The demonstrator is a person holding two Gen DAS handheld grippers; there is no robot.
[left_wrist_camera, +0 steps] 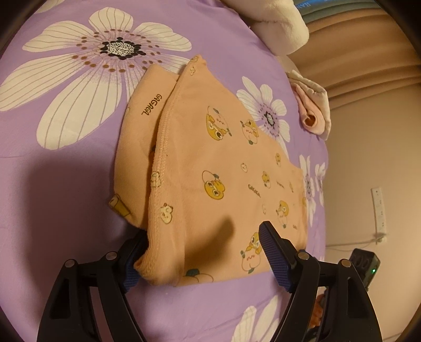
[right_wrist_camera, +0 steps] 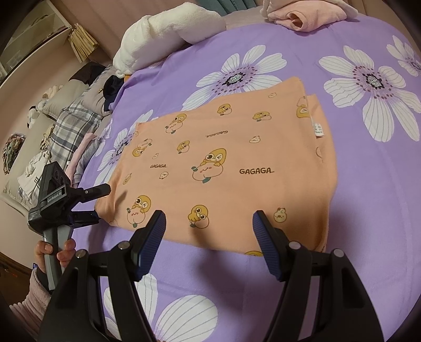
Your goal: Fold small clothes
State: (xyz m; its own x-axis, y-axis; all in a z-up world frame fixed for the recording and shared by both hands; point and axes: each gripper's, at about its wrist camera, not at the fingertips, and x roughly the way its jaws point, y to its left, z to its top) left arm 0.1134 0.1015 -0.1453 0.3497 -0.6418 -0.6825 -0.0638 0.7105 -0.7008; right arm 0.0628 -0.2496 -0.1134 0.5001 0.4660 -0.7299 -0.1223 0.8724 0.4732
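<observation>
Peach garment, printed with cartoon figures and "GAGAGA", lies folded flat on the purple floral bedspread; a white label shows near its 1 o'clock corner. No containers in sight. Pink cloth sits bunched at the bed's 12 o'clock edge, white plush toward 11.

Left gripper comes in low at the garment's 9 o'clock corner as the right wrist view has it, person's hand on the handle. Fingers spread wide, straddling the corner: one pad above the cloth, the other under the hem. Not clamped.

Right gripper hovers at the 6 o'clock edge, fingers wide apart, holding nothing.
</observation>
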